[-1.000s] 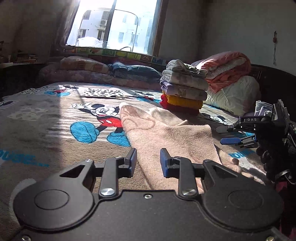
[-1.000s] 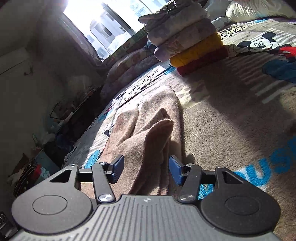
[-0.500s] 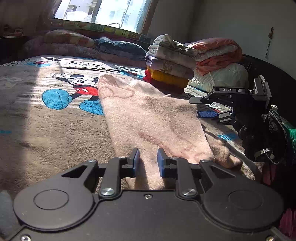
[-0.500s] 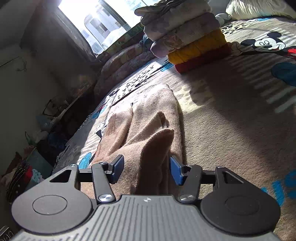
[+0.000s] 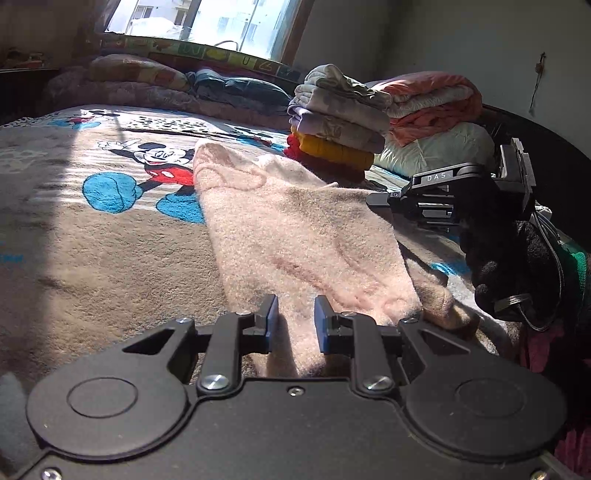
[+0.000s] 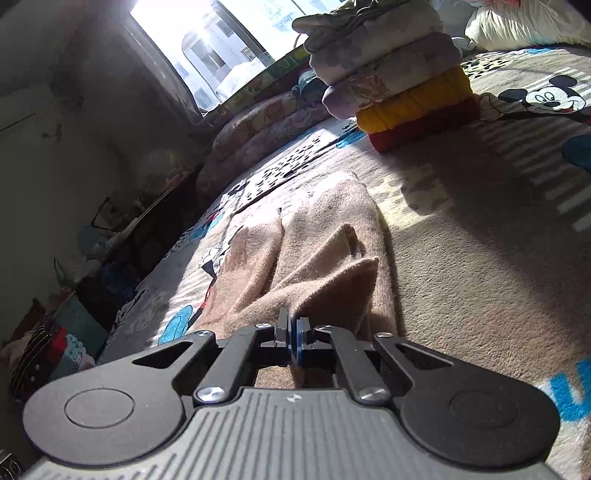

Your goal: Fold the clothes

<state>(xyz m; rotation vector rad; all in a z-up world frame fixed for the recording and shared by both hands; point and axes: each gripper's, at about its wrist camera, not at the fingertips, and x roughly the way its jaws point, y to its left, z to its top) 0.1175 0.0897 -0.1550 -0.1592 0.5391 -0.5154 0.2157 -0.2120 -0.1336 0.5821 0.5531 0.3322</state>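
A: Item one, the garment?
B: Pink fleece garment [image 5: 295, 236], lying lengthwise on the bed [image 5: 92, 258], over a grey-brown blanket [image 6: 480, 229] printed with cartoon mice. Far end reaches toward the folded stack; near end lies at both tools. Surface rumpled, one flap standing up in a peak in the right wrist view.

A: Left tool?
B: Left tool [image 5: 295, 323], fingers [image 5: 271, 317] apart, blue pads facing each other. The near edge of the garment runs between them; the pads do not press it.

A: Right tool?
B: Right tool [image 6: 293, 332], fingers together, clamped on a raised fold of the pink fleece garment. The cloth rises in a ridge straight from the pinch. In the left wrist view the same tool sits at the garment's right edge, held by a hand in a black glove [image 5: 495, 266].

A: Other stock on the bed?
B: Stack of folded clothes [image 5: 336, 125]: red at the bottom, yellow above, then pale lilac and grey-white pieces. Beside it, a heap of bedding [image 5: 436, 110], pink-orange over cream. Rolled quilts [image 5: 140, 79] along the window [image 5: 207, 26].

A: Off the bed?
B: Clutter on the floor to the left in the right wrist view; items too blurred to list.
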